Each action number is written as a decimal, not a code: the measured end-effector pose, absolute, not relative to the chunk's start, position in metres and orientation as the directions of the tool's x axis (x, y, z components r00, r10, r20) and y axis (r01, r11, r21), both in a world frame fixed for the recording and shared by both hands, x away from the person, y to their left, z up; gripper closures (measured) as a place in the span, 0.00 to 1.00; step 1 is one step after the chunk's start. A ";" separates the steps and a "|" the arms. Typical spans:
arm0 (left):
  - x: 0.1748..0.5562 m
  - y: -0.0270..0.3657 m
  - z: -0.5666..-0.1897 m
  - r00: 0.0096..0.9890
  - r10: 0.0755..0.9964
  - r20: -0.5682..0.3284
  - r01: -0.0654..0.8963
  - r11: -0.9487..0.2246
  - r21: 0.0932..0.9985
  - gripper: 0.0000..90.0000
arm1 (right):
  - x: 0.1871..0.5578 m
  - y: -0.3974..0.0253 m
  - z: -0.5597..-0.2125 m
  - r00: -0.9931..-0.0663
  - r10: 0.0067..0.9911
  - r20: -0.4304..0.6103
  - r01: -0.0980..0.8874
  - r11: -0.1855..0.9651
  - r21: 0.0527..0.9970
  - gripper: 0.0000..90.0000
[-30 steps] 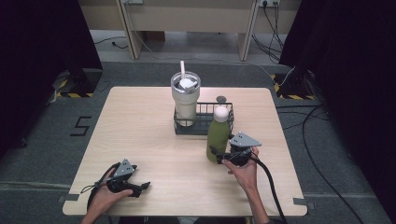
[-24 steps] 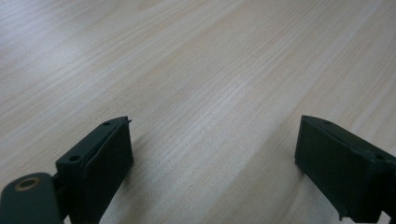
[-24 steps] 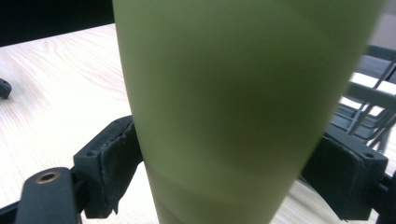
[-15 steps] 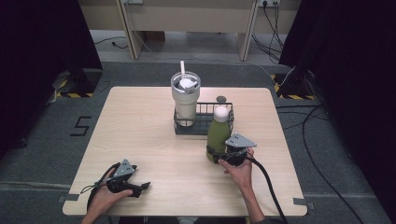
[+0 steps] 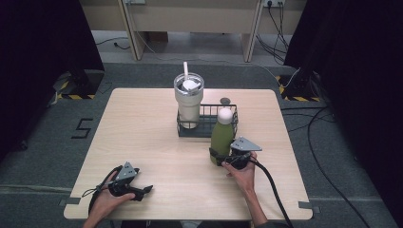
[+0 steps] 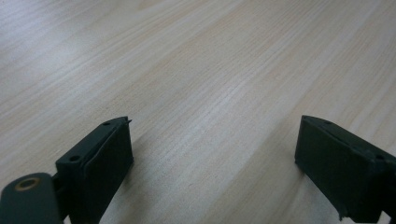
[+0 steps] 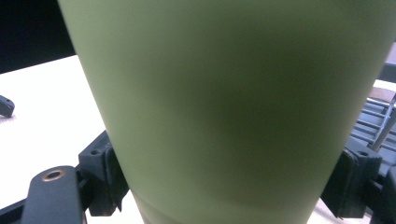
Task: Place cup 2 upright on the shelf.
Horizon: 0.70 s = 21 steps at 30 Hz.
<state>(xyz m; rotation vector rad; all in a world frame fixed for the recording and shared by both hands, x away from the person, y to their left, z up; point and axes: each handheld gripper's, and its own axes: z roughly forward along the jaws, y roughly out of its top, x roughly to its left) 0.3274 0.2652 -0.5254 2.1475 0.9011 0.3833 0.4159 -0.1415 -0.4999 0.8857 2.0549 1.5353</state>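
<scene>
High view: the green bottle (image 5: 221, 137) stands just in front of the wire basket (image 5: 207, 124), and the right gripper (image 5: 219, 157) squeezes it low down. Lift it straight up so it clears the basket's edge. The left gripper (image 5: 145, 189) rests far away, jaws wide apart, holding nothing.

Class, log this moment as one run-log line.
right hand-held gripper: shut on tall green bottle | bottle: upright, before black wire basket | left hand-held gripper: open, resting on table
</scene>
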 end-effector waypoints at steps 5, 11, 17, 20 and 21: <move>0.327 0.265 -0.525 0.706 0.708 -0.017 0.480 -0.460 0.747 0.12 | 0.413 -0.140 -0.499 -0.698 0.716 -0.001 0.206 0.202 0.957 0.23; 0.327 0.265 -0.525 0.706 0.708 -0.017 0.480 -0.460 0.747 0.12 | 0.411 -0.138 -0.498 -0.681 0.732 -0.032 0.184 0.213 0.960 0.23; 0.327 0.265 -0.525 0.706 0.708 -0.017 0.480 -0.460 0.747 0.12 | 0.407 -0.139 -0.485 -0.681 0.731 -0.039 0.161 0.202 0.966 0.23; 0.327 0.265 -0.525 0.705 0.709 -0.017 0.481 -0.460 0.747 0.12 | 0.407 -0.141 -0.475 -0.679 0.733 -0.043 0.155 0.201 0.967 0.23; 0.327 0.265 -0.525 0.706 0.708 -0.017 0.480 -0.461 0.746 0.11 | 0.407 -0.142 -0.472 -0.678 0.733 -0.045 0.153 0.201 0.968 0.23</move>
